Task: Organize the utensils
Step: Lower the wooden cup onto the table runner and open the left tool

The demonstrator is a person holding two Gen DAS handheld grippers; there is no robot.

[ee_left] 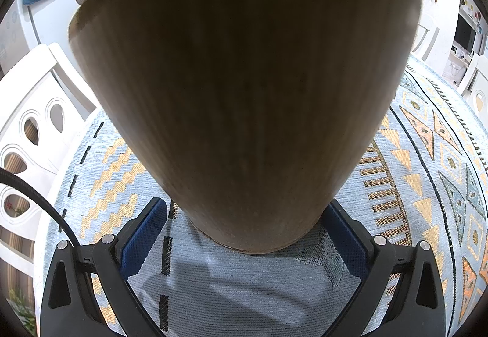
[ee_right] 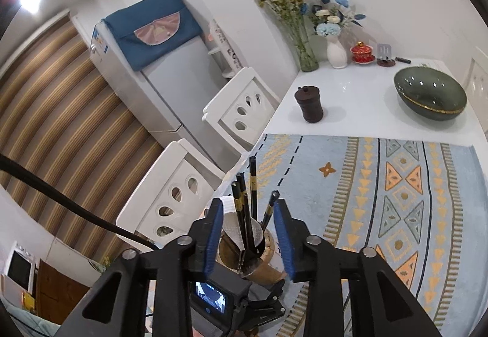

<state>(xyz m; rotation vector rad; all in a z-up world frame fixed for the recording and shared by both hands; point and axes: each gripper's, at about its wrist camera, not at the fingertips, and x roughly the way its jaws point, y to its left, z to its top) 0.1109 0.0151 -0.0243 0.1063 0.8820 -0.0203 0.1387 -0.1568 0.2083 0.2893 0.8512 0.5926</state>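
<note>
My left gripper (ee_left: 244, 233) pinches the wooden holder (ee_left: 244, 93) on the cloth (ee_left: 411, 184); my right gripper (ee_right: 248, 236) hangs spread above the chopsticks (ee_right: 251, 200).

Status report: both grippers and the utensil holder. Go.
Left gripper clamped on wooden holder, upright on mat. Right gripper open above it, nothing gripped. Chopsticks in holder. Nothing in the way.
</note>
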